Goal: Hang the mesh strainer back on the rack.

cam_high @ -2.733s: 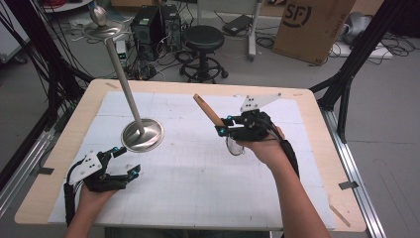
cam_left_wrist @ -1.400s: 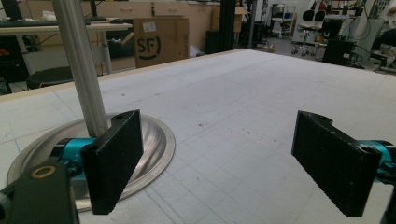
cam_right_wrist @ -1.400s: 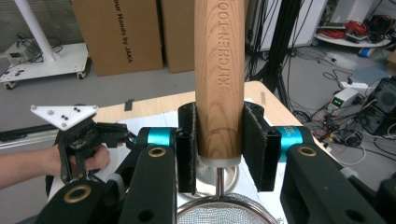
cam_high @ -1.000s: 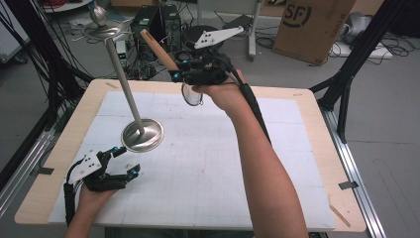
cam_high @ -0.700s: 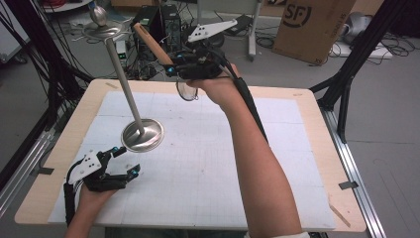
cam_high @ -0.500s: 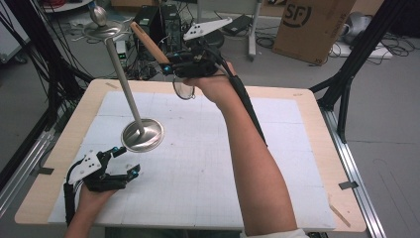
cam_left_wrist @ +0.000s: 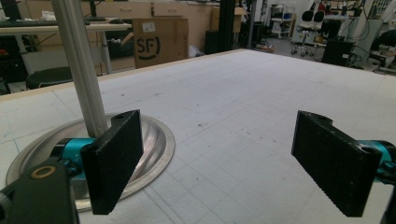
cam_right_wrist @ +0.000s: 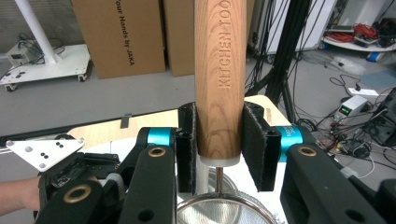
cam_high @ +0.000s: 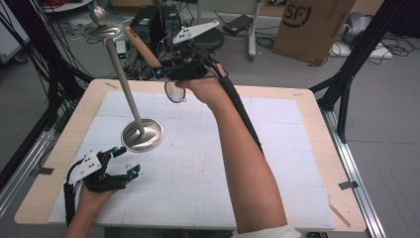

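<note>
While the left gripper (cam_high: 120, 161) rests low on the table (cam_high: 297, 163), jaws wide and empty, just short of the stand (cam_high: 142, 134), the right gripper (cam_high: 166, 73) grips the strainer (cam_right_wrist: 219, 70) beyond, its handle slanting up-left toward the stand's top.

The person's right arm (cam_high: 247, 163) reaches far forward across the desk (cam_high: 307, 148), forearm stretched out and hand (cam_high: 205, 87) raised above the far edge. The right gripper (cam_high: 163, 69) points toward the far left, its fingers (cam_right_wrist: 254, 144) pressed against both sides of a wooden handle (cam_right_wrist: 219, 70). The left hand (cam_high: 94, 191) rests low at the near left corner, holding the left gripper (cam_high: 124, 161) just above the desk, its fingers (cam_left_wrist: 114, 163) spread wide apart with nothing between them.
</note>
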The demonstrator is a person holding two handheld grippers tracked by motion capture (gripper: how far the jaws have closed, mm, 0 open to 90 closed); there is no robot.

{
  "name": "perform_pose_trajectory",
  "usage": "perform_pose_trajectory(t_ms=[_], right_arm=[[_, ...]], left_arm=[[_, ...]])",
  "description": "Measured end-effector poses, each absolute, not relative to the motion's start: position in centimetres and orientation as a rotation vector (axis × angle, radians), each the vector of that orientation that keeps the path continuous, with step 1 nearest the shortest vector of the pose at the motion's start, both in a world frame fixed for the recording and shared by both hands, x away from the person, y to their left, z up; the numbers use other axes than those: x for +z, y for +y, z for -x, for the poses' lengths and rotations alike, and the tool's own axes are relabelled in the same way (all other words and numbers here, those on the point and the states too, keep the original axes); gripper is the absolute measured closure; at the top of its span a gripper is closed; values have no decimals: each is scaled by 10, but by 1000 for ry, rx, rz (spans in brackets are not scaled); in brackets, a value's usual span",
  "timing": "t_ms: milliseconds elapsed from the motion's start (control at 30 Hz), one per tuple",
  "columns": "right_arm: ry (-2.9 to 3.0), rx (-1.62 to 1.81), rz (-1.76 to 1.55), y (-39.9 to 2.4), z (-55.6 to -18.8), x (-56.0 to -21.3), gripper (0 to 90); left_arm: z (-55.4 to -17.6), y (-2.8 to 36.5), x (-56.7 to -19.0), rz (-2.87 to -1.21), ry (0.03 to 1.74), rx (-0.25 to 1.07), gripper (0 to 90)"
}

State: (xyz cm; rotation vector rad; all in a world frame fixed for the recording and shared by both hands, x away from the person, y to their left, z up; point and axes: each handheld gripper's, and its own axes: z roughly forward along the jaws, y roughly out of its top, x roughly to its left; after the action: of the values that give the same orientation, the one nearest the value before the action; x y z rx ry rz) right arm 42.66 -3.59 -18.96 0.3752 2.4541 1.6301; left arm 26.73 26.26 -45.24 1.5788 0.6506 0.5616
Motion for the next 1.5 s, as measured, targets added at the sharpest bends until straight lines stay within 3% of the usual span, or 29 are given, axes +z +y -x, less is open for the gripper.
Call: perform_pose_trajectory(t_ms=[967,1100,1500], right_arm=[[2501,1611,-401,6,-436,-206,673],[2516,1566,-428,5,-435,-207,561],[2493,1508,-417,-21,-422,-205,446]], left_arm=[[-266,262,-452,-1580,645,558,171],[-267,262,-452,-1580,644,555,171],[-267,262,-452,-1584,641,561,172]])
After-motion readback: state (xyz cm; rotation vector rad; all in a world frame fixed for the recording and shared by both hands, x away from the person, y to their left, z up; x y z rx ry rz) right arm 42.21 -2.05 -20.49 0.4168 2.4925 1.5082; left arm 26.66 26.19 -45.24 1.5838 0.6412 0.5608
